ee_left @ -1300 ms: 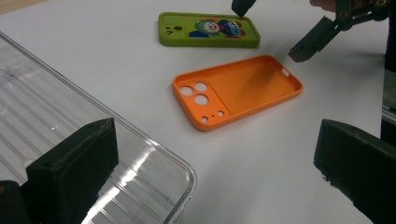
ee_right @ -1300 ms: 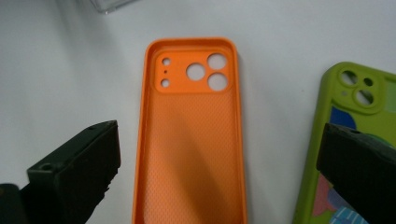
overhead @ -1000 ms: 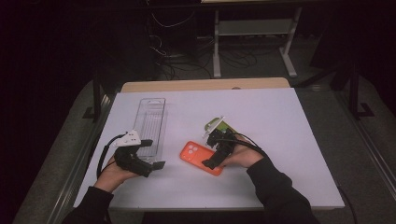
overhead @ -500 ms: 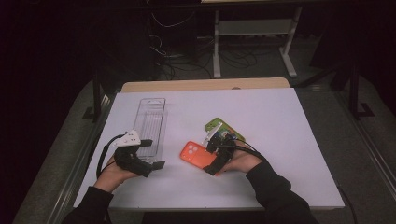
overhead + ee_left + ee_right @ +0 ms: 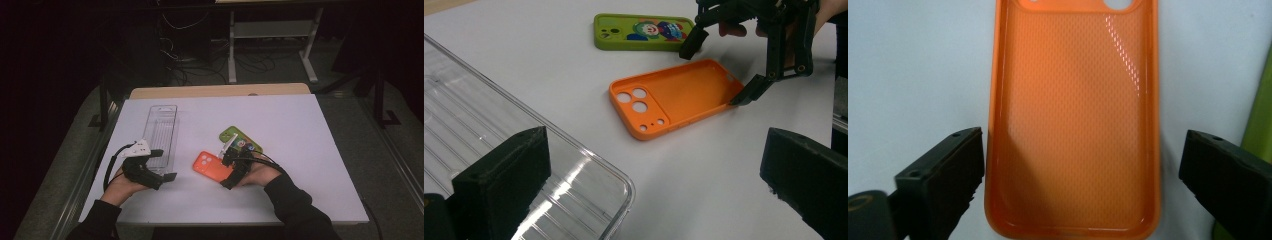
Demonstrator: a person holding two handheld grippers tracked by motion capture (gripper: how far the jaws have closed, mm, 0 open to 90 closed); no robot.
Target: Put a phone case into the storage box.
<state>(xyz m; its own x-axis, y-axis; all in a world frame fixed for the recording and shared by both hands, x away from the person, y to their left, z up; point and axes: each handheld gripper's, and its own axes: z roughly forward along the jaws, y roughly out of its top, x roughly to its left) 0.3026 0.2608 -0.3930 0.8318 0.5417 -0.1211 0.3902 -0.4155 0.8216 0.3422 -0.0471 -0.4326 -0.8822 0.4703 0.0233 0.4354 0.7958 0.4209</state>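
So the right tool (image 5: 226,172) is sitting right at the near end of the orange soft-plastic phone case (image 5: 213,165), which lies hollow side up on the white worktop (image 5: 300,150). In the right gripper view its jaws straddle the case's short end, spread wide, and they've just begun closing in, with the case between them but the pads not pressing yet. Looks like the grab step is in hand. Next it needs to squeeze onto both long edges evenly before lifting.

Just behind the orange case lies a green cartoon-print phone case (image 5: 240,140). Left of it is a clear plastic rectangular tray (image 5: 162,135); the left tool (image 5: 161,165) rests open at the tray's near corner, holding nothing.
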